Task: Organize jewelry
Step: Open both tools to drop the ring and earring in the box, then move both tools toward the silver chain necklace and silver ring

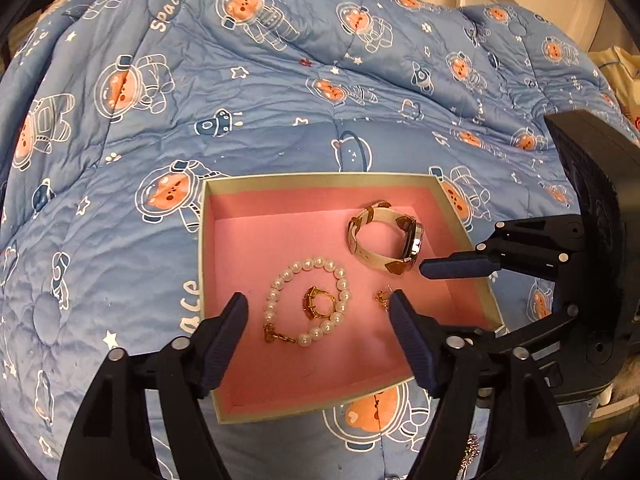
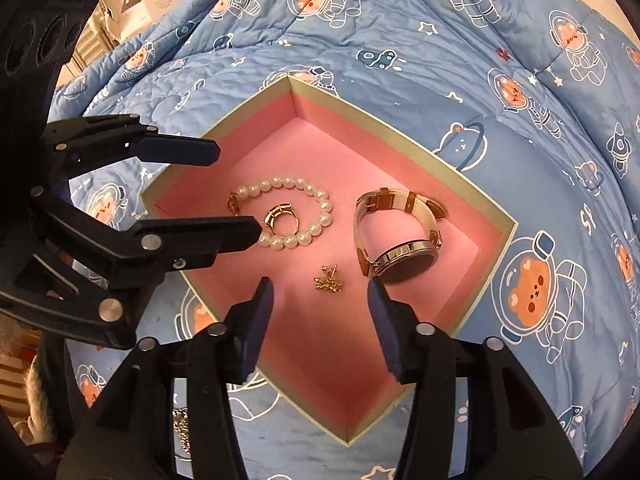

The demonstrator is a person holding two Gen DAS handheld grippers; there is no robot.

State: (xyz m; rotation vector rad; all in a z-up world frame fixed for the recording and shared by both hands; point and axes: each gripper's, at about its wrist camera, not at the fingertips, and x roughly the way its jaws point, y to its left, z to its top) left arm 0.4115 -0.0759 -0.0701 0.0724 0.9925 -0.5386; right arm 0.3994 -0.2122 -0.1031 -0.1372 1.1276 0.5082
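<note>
Pearl bracelet [image 2: 286, 213] encircling gold ring [image 2: 279, 218], cream-strapped watch [image 2: 398, 236] and gold earring [image 2: 328, 281] in pink-lined box [image 2: 452, 176].

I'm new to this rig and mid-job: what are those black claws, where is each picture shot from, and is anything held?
Each claw is a hand-held two-finger gripper with a camera looking along its fingers. One picture looks past the left gripper, the other past the right gripper; each also sees the other claw. On a blue quilt sits a pink-lined box holding a pearl bracelet, a gold ring inside it, a watch and a small gold earring. Both grippers are open; nothing is held.
</note>
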